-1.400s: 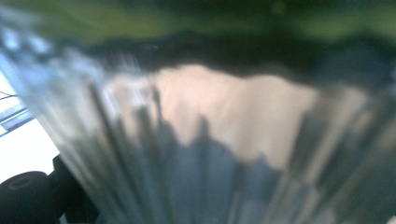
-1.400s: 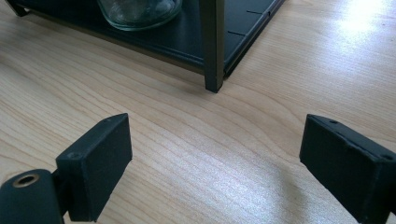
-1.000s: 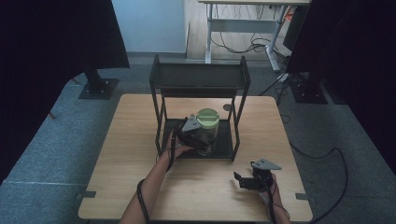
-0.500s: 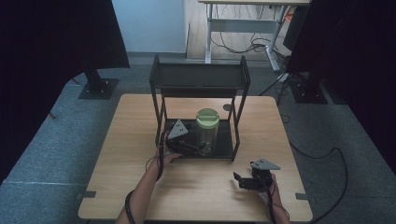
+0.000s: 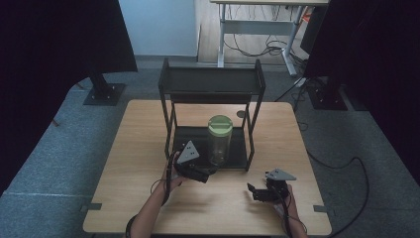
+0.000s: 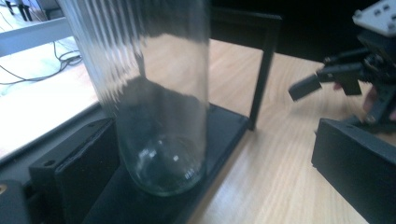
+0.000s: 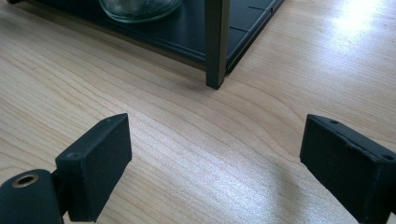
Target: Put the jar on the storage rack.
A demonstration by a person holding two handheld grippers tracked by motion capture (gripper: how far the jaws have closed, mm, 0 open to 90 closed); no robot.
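Note:
A clear ribbed glass jar (image 5: 219, 144) with a green lid (image 5: 220, 124) stands upright on the lower tier of a black metal shelf (image 5: 212, 84). My left gripper (image 5: 208, 172) is open at the shelf's front edge, just front-left of the jar. In the left gripper view the jar (image 6: 159, 112) rises close ahead, and the two jaws of my left gripper (image 6: 205, 158) stand wide apart, clear of the glass. My right gripper (image 5: 252, 190) rests low over the table at the front right, open. In its own view my right gripper (image 7: 219, 158) has bare wood between its jaws.
The shelf's front right post (image 7: 215, 42) stands just ahead of the right gripper, with the jar's base (image 7: 137, 7) behind it. The wooden table (image 5: 138, 148) has free room left and right of the shelf. The right gripper (image 6: 355, 74) appears in the left gripper view.
The left gripper has drawn back from the jar, toward the shelf's front edge and the person. The jar stays upright on the lower tier. The right gripper has not moved.

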